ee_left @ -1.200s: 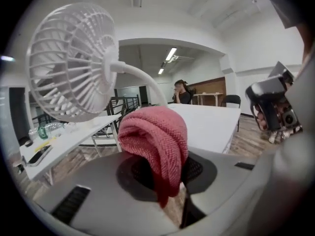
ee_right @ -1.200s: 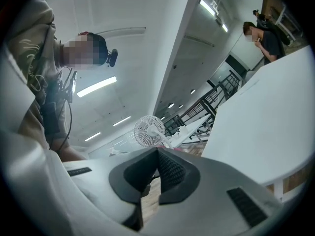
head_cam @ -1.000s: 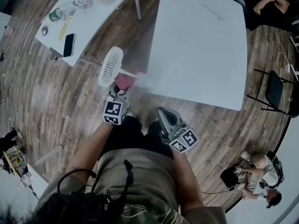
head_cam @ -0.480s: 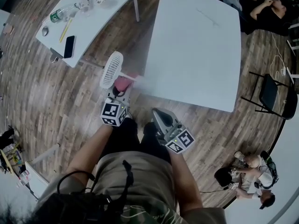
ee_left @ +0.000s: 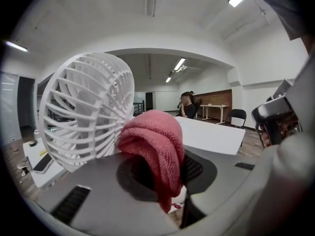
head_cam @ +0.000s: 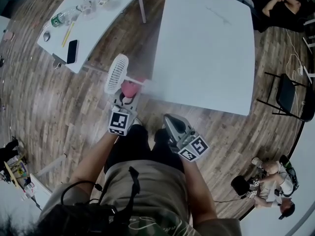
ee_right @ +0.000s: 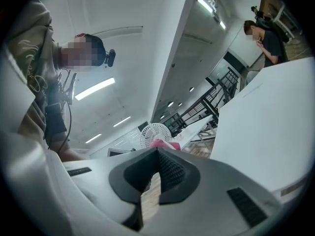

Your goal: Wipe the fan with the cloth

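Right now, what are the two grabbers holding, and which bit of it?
The left gripper pinches the pink cloth by a bunched fold, the rest bulging above its jaws. The right gripper is shut on nothing.

1. The fan [head_cam: 117, 73] was white, with a ribbed grille.
2. The cloth [head_cam: 129, 88] was pinkish red and knitted.
3. The tabletop [head_cam: 206, 48] was plain white.
4. The floor [head_cam: 59, 112] was brown wood planks.
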